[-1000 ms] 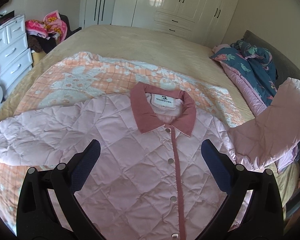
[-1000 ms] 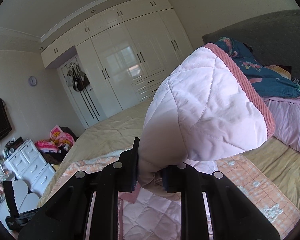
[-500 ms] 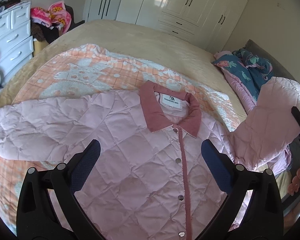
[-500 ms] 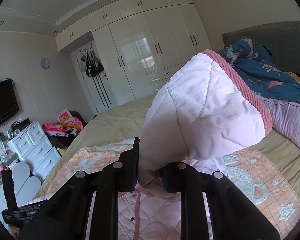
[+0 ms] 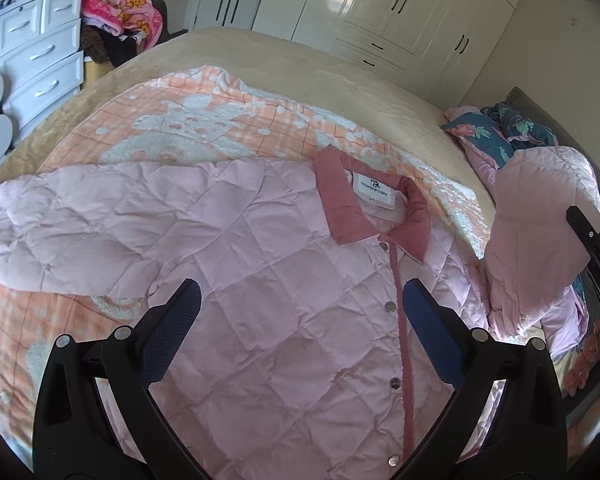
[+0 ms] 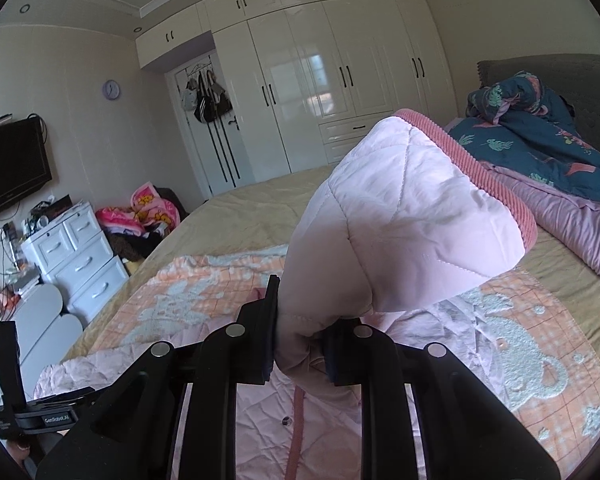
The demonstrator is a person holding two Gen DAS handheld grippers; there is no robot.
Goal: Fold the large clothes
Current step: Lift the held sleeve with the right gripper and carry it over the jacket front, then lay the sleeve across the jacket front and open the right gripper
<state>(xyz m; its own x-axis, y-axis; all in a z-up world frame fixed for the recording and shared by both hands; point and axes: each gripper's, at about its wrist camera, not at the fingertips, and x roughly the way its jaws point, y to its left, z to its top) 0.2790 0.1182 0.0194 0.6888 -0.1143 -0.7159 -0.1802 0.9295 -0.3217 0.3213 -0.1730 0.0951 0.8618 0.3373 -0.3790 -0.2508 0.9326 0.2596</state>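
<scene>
Left gripper (image 5: 298, 312): you hold it wide apart, empty, above the quilted jacket (image 5: 260, 320)
Right gripper (image 6: 300, 328): you have it clamped on the jacket's sleeve (image 6: 400, 220); cuff lifted over the bed (image 6: 260, 208)

Each handheld gripper has a matte black frame with two angled arms carrying round silver fasteners. The left gripper (image 5: 300, 312) has dark blue textured pads (image 5: 430, 340). The right gripper (image 6: 300, 340) has matching dark pads (mostly hidden).

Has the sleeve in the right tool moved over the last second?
Yes. The sleeve, pinched in the right tool, has travelled inward over the jacket: its button placket now lies directly below, and the wardrobe has slid rightward behind it.
</scene>
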